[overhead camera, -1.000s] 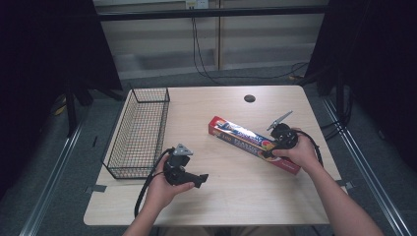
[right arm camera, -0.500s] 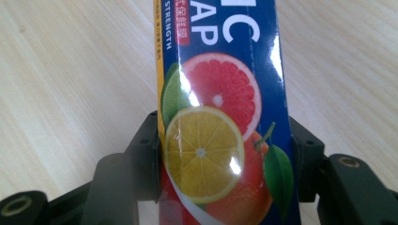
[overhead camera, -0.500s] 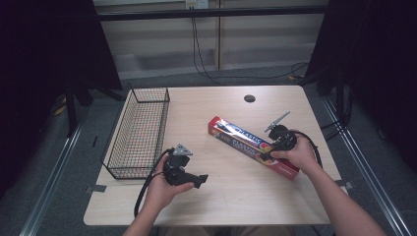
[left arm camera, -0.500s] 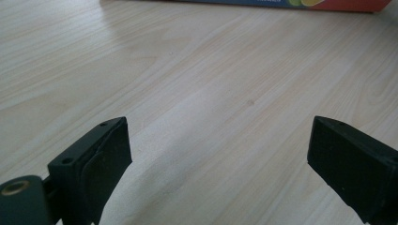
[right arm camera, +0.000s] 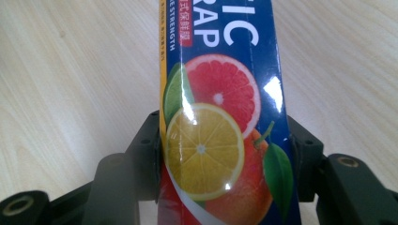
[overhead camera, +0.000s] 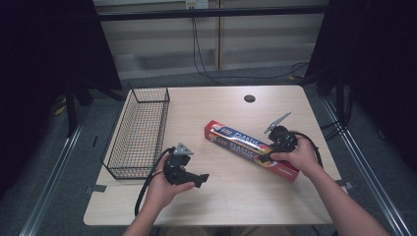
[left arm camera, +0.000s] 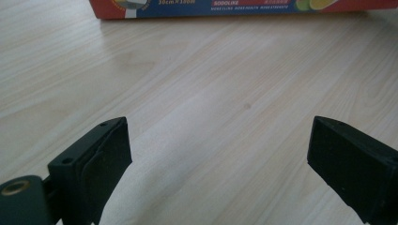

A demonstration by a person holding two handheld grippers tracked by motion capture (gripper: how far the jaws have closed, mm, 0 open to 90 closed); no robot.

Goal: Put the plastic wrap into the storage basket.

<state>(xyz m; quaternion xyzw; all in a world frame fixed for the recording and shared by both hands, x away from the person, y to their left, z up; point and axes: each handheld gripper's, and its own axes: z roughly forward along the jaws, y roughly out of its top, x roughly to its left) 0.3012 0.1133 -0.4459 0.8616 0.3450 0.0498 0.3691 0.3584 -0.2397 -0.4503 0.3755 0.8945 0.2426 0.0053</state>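
The right gripper is clamped across the long red-and-blue cardboard plastic-wrap box lying on the pale wooden worktop, so lifting likely comes next, while the left gripper rests open

Wooden table (wrap box, wire basket)
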